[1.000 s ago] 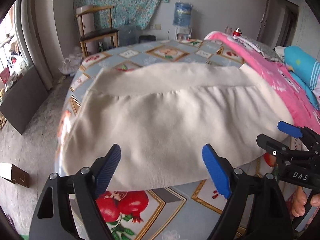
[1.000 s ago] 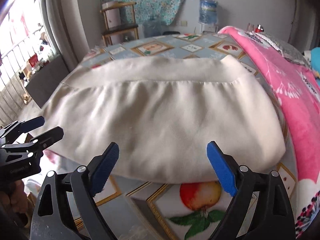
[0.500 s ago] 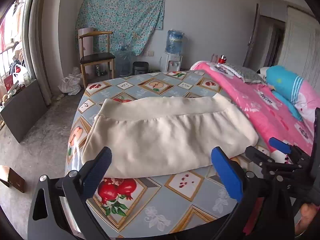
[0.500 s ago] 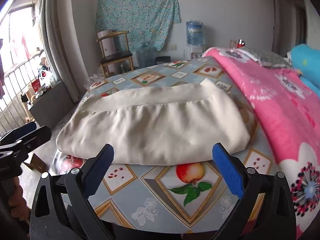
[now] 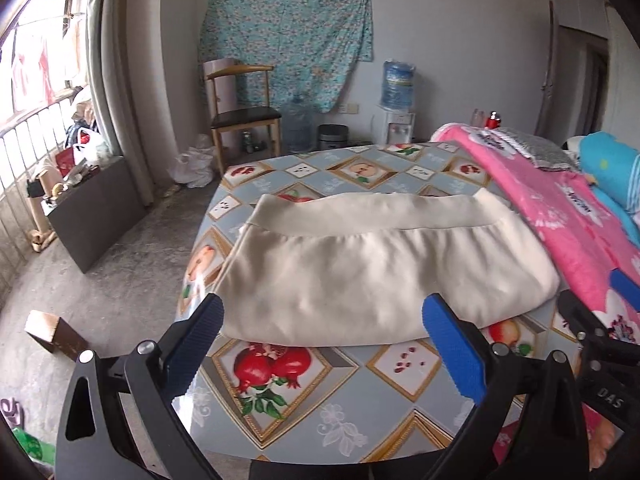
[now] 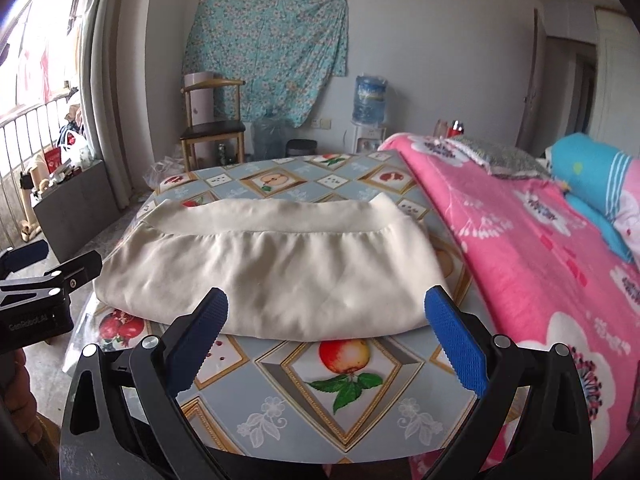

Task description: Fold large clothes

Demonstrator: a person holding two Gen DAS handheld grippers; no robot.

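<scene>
Fruit-print tablecloth (image 5: 352, 408) bears the folded cream garment (image 5: 380, 272); left gripper (image 5: 320, 344) and right gripper (image 6: 326, 332), jaws just opened, hold nothing. Fold appears complete; next, clear it.

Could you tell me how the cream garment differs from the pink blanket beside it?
The garment is plain cream; the blanket is bright pink with white flowers. The garment lies folded into a compact bundle on the fruit-print cloth; the blanket spreads wide and runs off the frame. Both lie flat, untouched.

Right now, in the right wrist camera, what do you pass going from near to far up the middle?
Red apple picture on the tablecloth → folded cream garment → black bin on the floor → teal flowered cloth on the wall.
</scene>
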